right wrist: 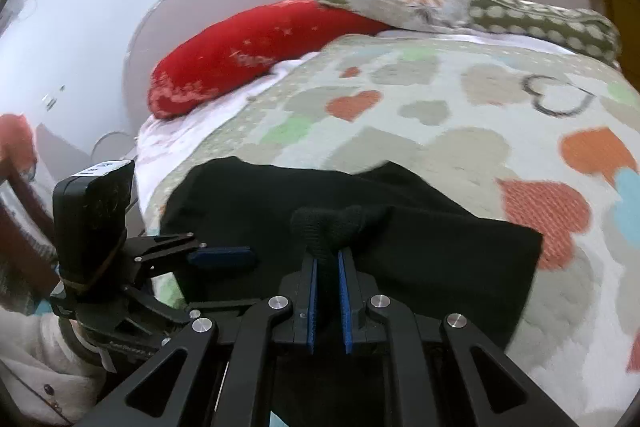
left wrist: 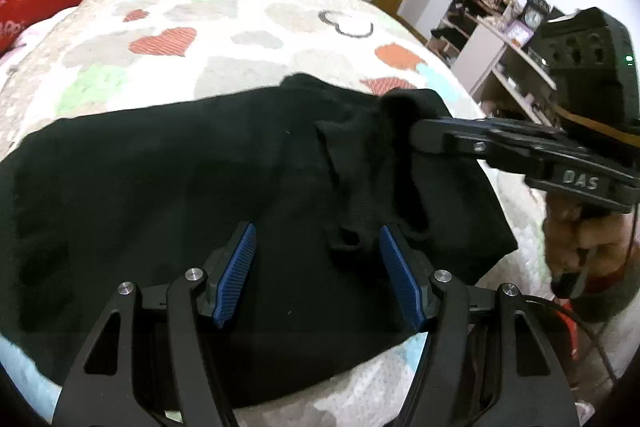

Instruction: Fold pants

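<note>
Heart-print bedspread (left wrist: 168,39), black pants (left wrist: 160,187) folded, corner bunched

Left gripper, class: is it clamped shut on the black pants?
No: the left gripper stands open, its blue pads wide apart above the black pants, gripping nothing.

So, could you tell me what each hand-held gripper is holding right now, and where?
The right hand-held gripper pinches a bunched fold of the black pants. The left hand-held gripper is open, holding nothing.
</note>
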`<state>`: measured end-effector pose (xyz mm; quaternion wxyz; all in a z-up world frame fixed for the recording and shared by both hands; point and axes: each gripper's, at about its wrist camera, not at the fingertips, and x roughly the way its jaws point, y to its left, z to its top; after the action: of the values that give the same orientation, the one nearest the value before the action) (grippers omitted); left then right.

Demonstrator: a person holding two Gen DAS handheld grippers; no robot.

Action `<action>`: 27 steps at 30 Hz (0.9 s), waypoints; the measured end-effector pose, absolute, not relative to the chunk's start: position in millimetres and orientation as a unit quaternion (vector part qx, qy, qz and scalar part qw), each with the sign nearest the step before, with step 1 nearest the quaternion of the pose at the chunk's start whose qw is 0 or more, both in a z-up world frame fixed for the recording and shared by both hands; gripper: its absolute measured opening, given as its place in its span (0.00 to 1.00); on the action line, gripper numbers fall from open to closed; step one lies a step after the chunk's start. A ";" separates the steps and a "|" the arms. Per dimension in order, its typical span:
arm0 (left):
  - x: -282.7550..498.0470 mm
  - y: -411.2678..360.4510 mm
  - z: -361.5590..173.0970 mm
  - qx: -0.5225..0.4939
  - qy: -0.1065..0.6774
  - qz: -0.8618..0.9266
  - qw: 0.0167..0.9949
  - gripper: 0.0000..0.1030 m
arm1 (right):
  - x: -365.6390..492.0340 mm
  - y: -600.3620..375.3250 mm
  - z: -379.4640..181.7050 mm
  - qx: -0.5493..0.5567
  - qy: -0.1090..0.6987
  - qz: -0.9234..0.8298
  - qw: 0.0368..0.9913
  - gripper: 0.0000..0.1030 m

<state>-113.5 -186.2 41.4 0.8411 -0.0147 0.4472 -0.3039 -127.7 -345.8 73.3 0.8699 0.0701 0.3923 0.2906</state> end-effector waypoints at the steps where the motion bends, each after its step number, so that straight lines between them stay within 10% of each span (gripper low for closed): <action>1: -114.9 -180.6 44.2 -0.021 0.444 -0.301 0.844 0.62 | -123.6 -339.2 73.2 0.068 0.392 0.298 0.867 0.09; 8: -118.9 -161.1 55.8 -0.035 0.436 -0.285 0.853 0.62 | -88.3 -318.9 41.5 0.048 0.451 0.275 0.848 0.11; 12: -121.8 -165.1 67.0 -0.031 0.418 -0.290 0.861 0.62 | -112.9 -342.3 68.8 0.045 0.429 0.255 0.866 0.41; 27: -99.8 -251.7 49.3 0.040 0.434 -0.306 0.846 0.62 | -115.7 -392.7 63.8 0.020 0.417 0.127 0.900 0.41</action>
<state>-99.8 -251.7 49.3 0.8464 0.0396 0.4338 -0.3063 -115.7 -392.7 63.8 0.8996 0.0197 0.4174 0.1274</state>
